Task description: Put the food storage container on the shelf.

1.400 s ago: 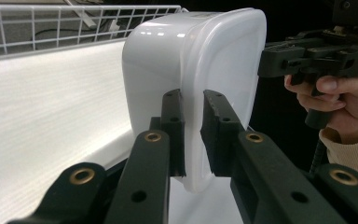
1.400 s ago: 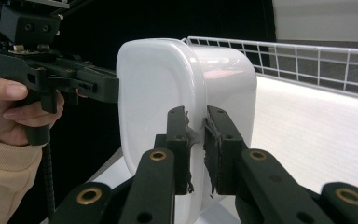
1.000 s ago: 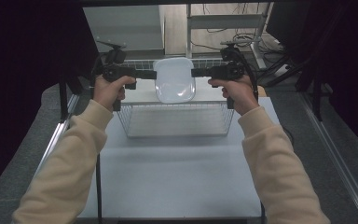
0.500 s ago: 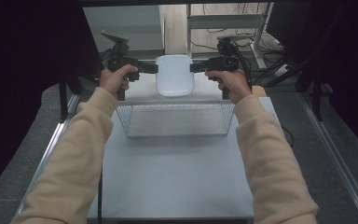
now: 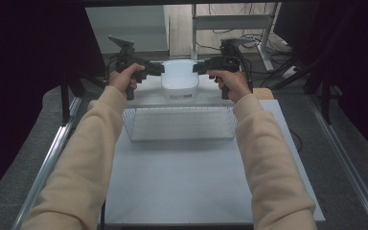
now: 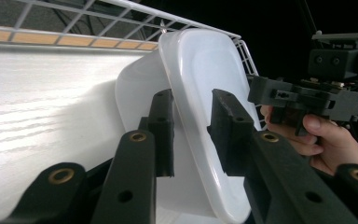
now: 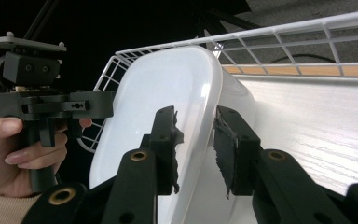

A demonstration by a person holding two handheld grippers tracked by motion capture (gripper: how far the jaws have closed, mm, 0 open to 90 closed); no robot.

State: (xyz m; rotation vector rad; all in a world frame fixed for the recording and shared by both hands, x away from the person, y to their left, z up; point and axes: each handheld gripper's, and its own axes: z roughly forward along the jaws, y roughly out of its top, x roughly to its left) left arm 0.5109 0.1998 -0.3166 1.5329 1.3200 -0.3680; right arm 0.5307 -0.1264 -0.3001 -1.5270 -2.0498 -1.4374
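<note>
both grippers pinch the white tub (image 5: 179, 79) by its rim: my left gripper (image 5: 157, 70) clamps the left edge, my right gripper (image 5: 199, 67) the right edge, one jaw inside and one outside the wall. the tub hangs between them beyond the wire basket (image 5: 179, 123) on the pale table (image 5: 182, 182).

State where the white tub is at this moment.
In the high view the tub sits at the table's far middle, beyond the wire basket, between the left gripper and right gripper, whose jaws straddle its rim.
</note>
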